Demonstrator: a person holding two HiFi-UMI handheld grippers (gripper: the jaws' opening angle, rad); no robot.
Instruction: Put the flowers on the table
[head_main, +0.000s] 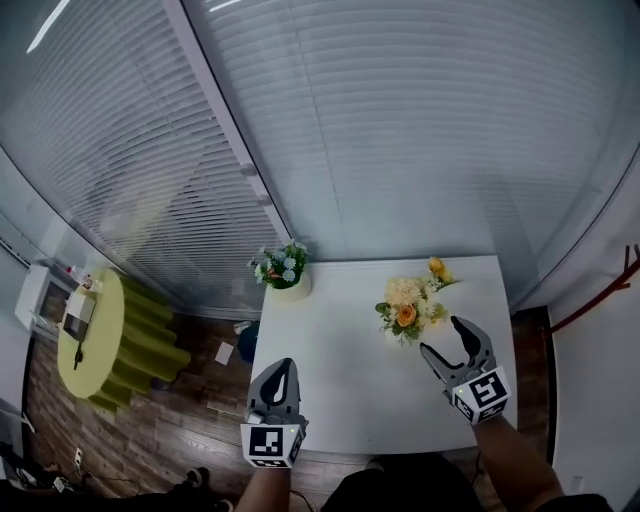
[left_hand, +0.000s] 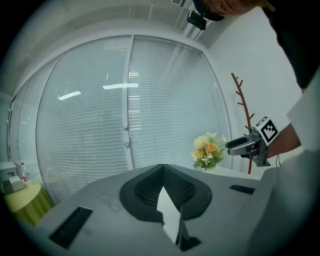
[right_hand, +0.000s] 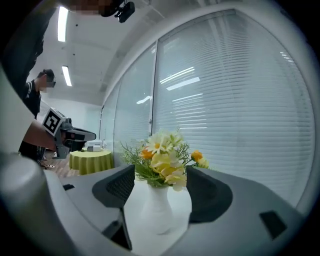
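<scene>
Yellow flowers (right_hand: 162, 160) in white vase (right_hand: 157, 207)

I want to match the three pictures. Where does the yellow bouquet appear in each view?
Head view: the yellow bouquet is right of centre, below the middle.
Left gripper view: right of centre, beyond the jaws.
Right gripper view: in the centre, seen between the open jaws.
Shared landmark: the blinds, in all three views.

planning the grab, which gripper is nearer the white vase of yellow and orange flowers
Right. The right gripper sits just before the white vase of yellow and orange flowers; the left gripper hangs far leftward.
</scene>
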